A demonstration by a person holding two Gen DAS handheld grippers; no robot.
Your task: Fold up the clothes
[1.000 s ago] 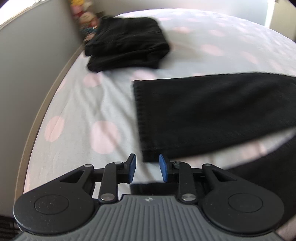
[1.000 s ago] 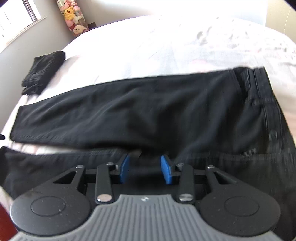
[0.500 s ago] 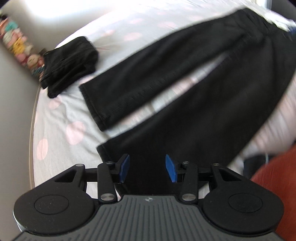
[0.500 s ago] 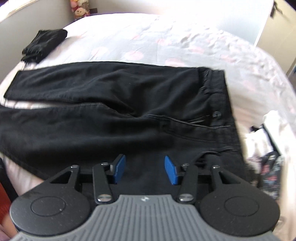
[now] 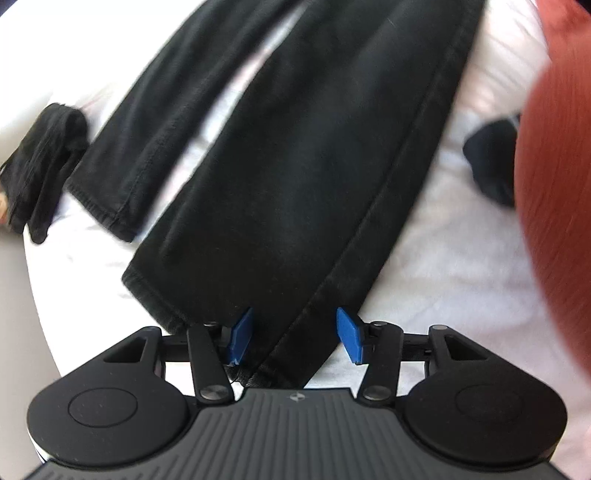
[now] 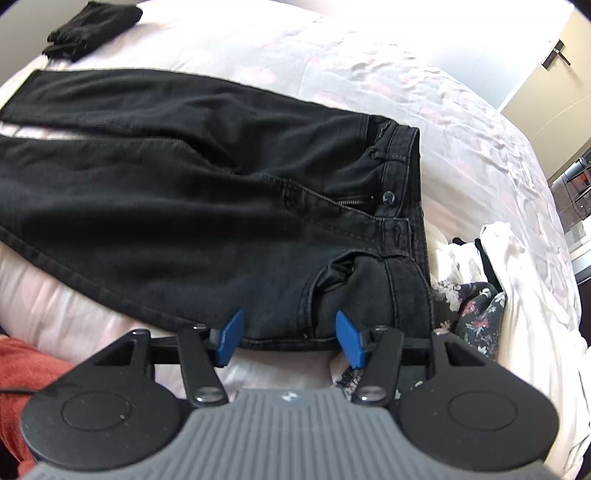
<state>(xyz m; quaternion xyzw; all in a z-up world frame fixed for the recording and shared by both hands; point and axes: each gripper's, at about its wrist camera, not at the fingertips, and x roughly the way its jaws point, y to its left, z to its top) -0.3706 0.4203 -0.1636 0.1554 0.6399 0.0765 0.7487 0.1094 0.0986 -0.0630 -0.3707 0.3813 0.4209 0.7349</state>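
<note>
Black jeans lie spread flat on the bed, legs running left, waistband at the right. In the left wrist view the two legs stretch away from me, and my left gripper hovers over the hem corner of the nearer leg. Its jaws are opening, with the hem edge lying under the gap and the pads apart from the cloth. My right gripper hangs over the near waist corner by the front pocket. Its jaws are opening too, gripping nothing.
A folded black garment lies at the far left of the bed. A pile of white and floral clothes sits right of the waistband. A rust-red sleeve fills the right of the left wrist view. Pink-dotted bedsheet lies around.
Both grippers' jaws have widened. The left gripper rolled and swung down from the far leg's hem to the near leg's hem. The right gripper slid right along the jeans to the waist corner.
</note>
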